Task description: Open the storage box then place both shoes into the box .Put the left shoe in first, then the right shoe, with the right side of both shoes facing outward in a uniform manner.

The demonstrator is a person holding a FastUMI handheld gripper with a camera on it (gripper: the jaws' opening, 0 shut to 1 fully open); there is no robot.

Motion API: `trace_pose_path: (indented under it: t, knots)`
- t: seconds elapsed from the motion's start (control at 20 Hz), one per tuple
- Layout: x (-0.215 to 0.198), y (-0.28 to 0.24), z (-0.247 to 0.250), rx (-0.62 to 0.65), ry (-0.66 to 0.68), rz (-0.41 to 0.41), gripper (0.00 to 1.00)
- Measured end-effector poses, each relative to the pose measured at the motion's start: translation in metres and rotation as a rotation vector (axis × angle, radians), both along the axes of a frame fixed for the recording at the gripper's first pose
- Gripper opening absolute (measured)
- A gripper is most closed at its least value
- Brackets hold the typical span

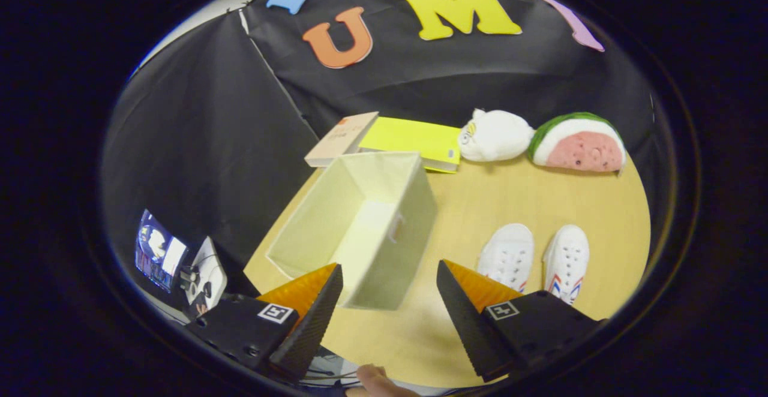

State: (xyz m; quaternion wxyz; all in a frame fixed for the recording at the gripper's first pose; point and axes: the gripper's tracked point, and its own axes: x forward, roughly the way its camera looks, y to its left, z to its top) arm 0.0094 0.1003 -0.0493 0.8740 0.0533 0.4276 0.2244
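Your gripper [390,301] hangs above the near edge of the worktop [510,205] with its jaws spread wide and nothing between them. The storage box [360,229] sits just ahead of the left finger, already open at the top, its interior showing pale and bare. It looks like a fabric-sided folding box with a small pull tab on its right wall; expect it to be light, with walls that flex and a base that slides on the smooth wood if you nudge it. Do not lean on its rim.

The two shoes stand side by side to the right of the box, just beyond the right finger, toes pointing away from you. By the way they sit, the left shoe [507,256] is the one nearer the box and the right shoe [567,259] lies beside it, close but apparently not touching. Both appear to be white canvas lace-ups with striped trim near the heel. Judge them light, soft in the upper and stiffer at the sole and heel. Take hold across the heel collar or the sides near the opening, where the canvas folds in without slipping; a pinch on the rounded toe cap would likely skid off.

Beyond the box, against the far wall, lie a tan booklet [342,139], a yellow book [414,139], a white plush toy [495,136] and a watermelon plush [579,142], all well apart from the shoes. A fingertip [378,382] shows at the near edge.
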Motion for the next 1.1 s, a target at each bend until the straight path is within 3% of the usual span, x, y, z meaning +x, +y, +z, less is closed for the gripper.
trace_pose_path:
  t: [0.2,0.35,0.5,0.7,0.8,0.9,0.95,1.1]
  knots:
    - [0.017,-0.065,-0.054,-0.152,0.073,-0.099,1.0]
    - [0.023,-0.098,-0.089,-0.197,0.156,-0.161,1.0]
    - [0.028,-0.116,-0.118,-0.245,0.248,-0.168,0.98]
    - [0.035,-0.12,-0.136,-0.274,0.288,-0.153,0.74]
    - [0.037,-0.115,-0.145,-0.272,0.308,-0.146,0.55]
    - [0.047,-0.105,-0.152,-0.232,0.29,-0.126,0.44]
    - [0.045,-0.104,-0.152,-0.216,0.303,-0.136,0.31]
    - [0.046,-0.102,-0.15,-0.11,0.332,-0.181,0.15]
